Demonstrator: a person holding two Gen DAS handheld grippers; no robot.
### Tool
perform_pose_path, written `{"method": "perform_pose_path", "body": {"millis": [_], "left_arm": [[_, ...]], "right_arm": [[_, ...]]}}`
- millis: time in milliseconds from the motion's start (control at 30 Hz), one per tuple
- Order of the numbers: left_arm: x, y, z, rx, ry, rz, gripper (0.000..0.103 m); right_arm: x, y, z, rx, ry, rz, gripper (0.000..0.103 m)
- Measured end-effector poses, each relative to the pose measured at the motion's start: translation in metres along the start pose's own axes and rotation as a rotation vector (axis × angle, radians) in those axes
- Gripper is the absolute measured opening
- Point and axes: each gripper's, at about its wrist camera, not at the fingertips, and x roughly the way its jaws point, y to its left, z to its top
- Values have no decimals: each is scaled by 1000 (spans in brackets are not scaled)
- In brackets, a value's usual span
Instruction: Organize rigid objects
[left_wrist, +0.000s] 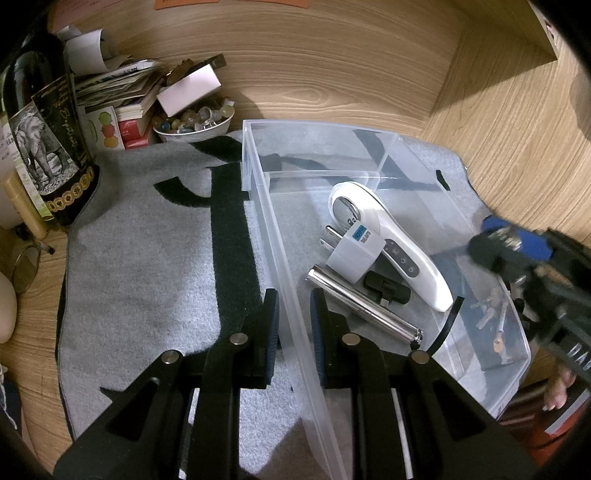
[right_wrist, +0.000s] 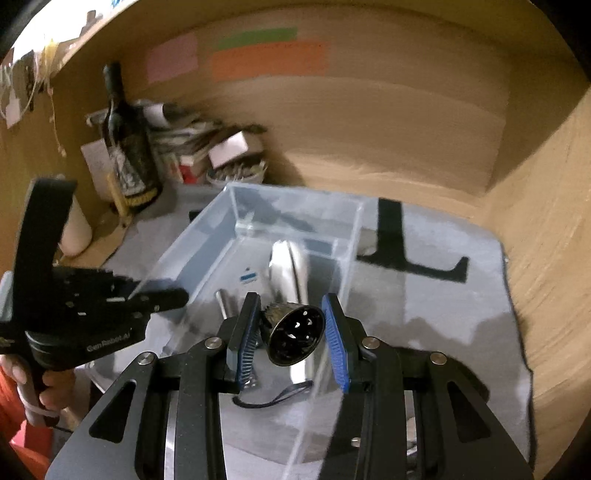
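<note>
Clear bin (left_wrist: 258, 177) on table already holds white handheld device (left_wrist: 391, 236), plug adapter (left_wrist: 351, 254), metal cylinder (left_wrist: 362, 302), keys (left_wrist: 491, 314). Left gripper (left_wrist: 293, 325) fingers clenched on bin wall. Right gripper (right_wrist: 291, 332) fingers grasp dark perforated cone (right_wrist: 295, 332) above bin; drop-in remains.

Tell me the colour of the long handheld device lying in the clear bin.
The handheld device is white, with a grey button panel on its handle; the left wrist view shows it best, inside the clear bin.

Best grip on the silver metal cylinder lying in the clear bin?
Grip the silver metal cylinder mid-barrel, from above, jaws across its width. It lies flat on the clear bin floor; the mid-section is bare, while the white plug adapter crowds its far end.
</note>
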Motion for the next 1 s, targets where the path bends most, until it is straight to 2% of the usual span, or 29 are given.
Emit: {"method": "perform_pose_path", "body": {"millis": [300,533,600,867,933,1000], "left_arm": [[0,0,0,-1,-1,-3,17],[0,0,0,1,-1,-2,17],[0,-1,0,3,-1,-2,17],[0,-1,0,2,-1,-3,17],[0,-1,0,2,-1,-4,17],[0,-1,0,2,-1,-4,17]], "right_arm": [[24,14,-4,-51,106,22,32],[27,13,-3,-45,116,24,33],[26,12,-2,-40,109,21,42],[-4,-1,5,6,12,-21,46],[-17,-10,6,23,-15,-46,49],[-26,-18,5,33,-34,-73,58]]}}
